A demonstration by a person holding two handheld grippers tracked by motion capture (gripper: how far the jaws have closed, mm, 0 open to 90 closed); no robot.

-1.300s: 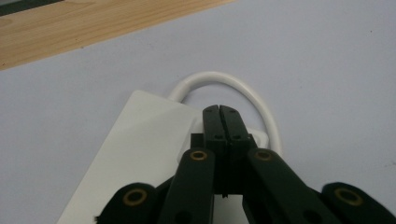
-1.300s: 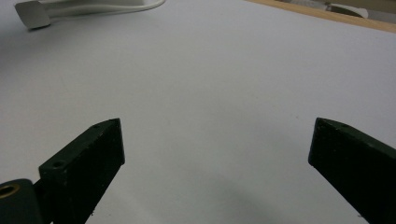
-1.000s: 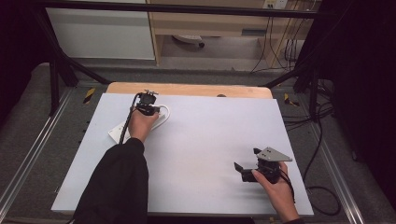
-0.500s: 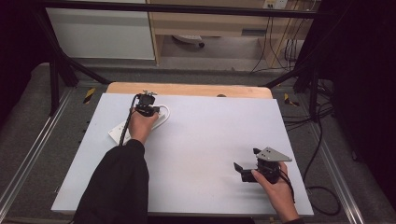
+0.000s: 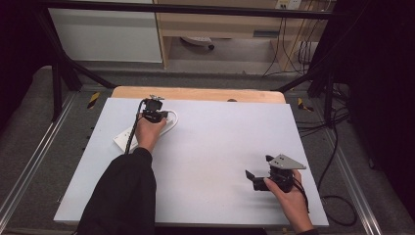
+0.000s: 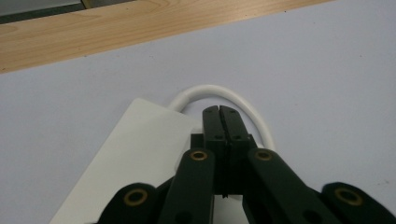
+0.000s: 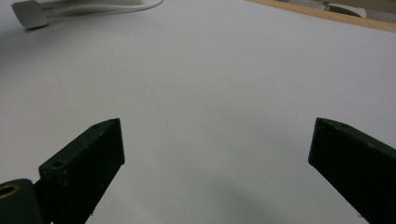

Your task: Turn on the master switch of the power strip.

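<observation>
In the upper left of the high view, the left gripper (image 5: 155,111) has its jaws pressed together, empty, above the flat white rectangular power strip (image 6: 140,154) and its looped white cable (image 6: 219,91), near the table's (image 5: 220,142) wooden far edge (image 6: 116,25). At the lower right, the right gripper (image 5: 252,177) stands wide open over bare white surface, near the front edge.

A white sheet (image 5: 215,161) covers a wooden table (image 5: 195,94), whose bare far edge shows. Grey floor (image 5: 29,142) with metal rails (image 5: 24,171) flanks it left and right. Beyond stand a white cabinet (image 5: 105,34) at far left, a light wooden shelf unit (image 5: 220,24), and black cables (image 5: 293,49) hanging at far right.
</observation>
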